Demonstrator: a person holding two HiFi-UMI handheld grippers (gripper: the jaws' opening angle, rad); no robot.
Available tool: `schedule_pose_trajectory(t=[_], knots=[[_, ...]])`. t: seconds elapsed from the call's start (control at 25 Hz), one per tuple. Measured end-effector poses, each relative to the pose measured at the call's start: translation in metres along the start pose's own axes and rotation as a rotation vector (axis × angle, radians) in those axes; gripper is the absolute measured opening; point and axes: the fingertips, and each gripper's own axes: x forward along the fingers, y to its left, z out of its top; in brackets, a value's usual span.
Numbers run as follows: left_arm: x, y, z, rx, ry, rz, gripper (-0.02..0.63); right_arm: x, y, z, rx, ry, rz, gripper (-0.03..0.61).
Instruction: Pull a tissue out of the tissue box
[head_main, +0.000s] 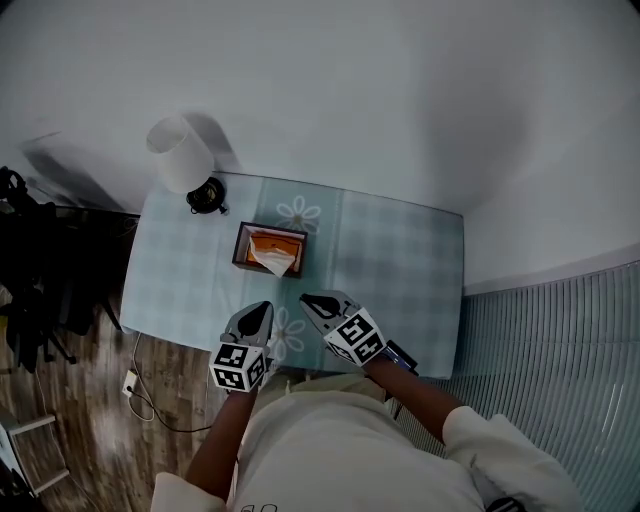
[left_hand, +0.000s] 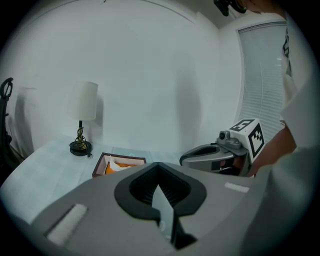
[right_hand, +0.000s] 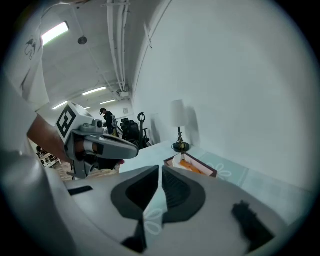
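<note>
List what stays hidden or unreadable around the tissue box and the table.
- Tissue box, left gripper view: near wall hidden behind the left gripper's body.
- Lamp, head view: shade covers the stem.
- Dark object at the table's near edge, head view: partly behind the right gripper, too small to identify.
- Dark gear, head view: cut off by the left edge.

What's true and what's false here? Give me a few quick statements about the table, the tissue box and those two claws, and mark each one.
1. A white tissue sticks up out of the tissue box. True.
2. The left claw grips the tissue. False: it is shut on nothing, short of the box.
3. A lamp stands near the far left corner of the table. True.
4. The right claw is wide open. False: it is shut and empty.
</note>
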Motion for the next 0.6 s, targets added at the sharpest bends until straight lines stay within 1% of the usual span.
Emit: schedule_pose_trajectory(t=[0.12,0.2,0.32,0.4,0.6], knots=[[0.013,0.019,-0.008,-0.024,0.03,0.002,0.005,0.023,-0.01,-0.003,-0.015,0.035,0.004,0.015],[0.023,0.032,-0.013,-0.025,0.047,0.003,0.005,0.039,-0.017,-0.005,-0.027,0.059,0.005,0.017],[0.037,0.048,-0.016,-0.056,0.056,0.01,0.005,0.063,-0.025,-0.009,-0.048,0.098,0.003,0.067],[0.047,0.057,-0.018,-0.061,0.065,0.021,0.005,0.078,-0.03,-0.014,-0.071,0.133,0.001,0.094],[0.067,0.072,-0.03,-0.062,0.103,0.035,0.005,0.107,-0.038,-0.029,-0.148,0.203,-0.003,0.13]])
